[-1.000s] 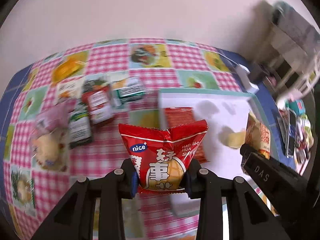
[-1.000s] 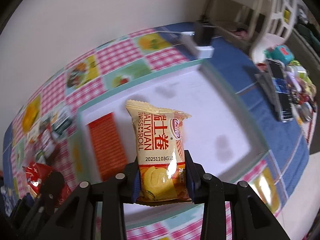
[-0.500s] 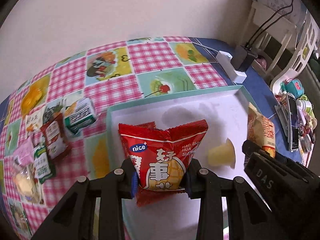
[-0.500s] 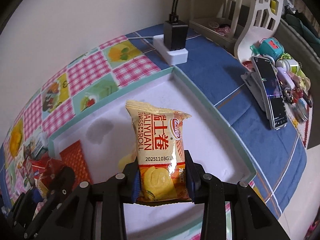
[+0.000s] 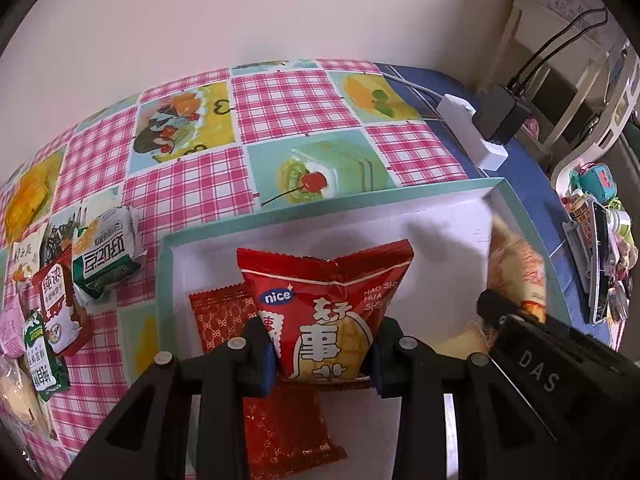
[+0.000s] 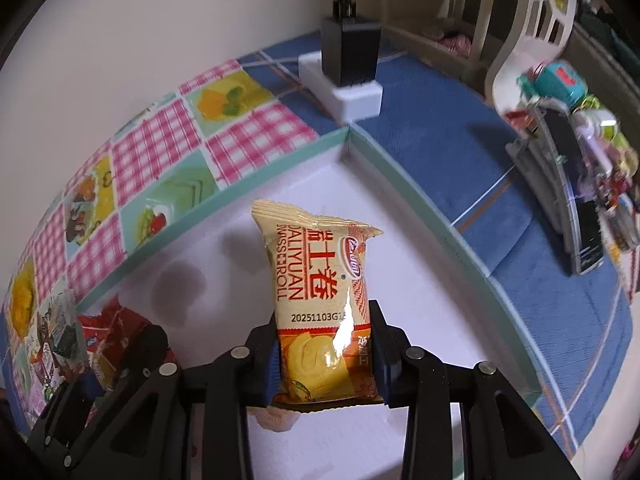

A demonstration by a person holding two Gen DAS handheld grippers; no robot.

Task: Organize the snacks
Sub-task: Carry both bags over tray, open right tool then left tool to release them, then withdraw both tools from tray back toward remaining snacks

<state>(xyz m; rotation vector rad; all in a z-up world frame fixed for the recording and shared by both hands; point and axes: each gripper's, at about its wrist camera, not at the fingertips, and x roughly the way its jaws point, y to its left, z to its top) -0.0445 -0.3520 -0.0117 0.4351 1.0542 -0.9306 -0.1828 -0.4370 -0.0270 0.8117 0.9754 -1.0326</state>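
Clamped in the left gripper (image 5: 324, 354): a glossy red crinkled snack bag (image 5: 326, 312) marked "nice", held upright over the shallow white tray with a teal rim (image 5: 320, 208), above a flat red patterned packet (image 5: 288, 428) lying on the tray floor. Pinched in the right gripper (image 6: 326, 356): a tall yellow-orange Swiss roll wrapper (image 6: 320, 304), jaws closed tight on its lower half, also hanging over the tray's white floor. Left outside on the pink checked tablecloth (image 5: 280, 100): a cluster of small green, red and white snack packets (image 5: 80, 280); beyond the tray corner, a white power strip with a black plug (image 6: 348, 72).
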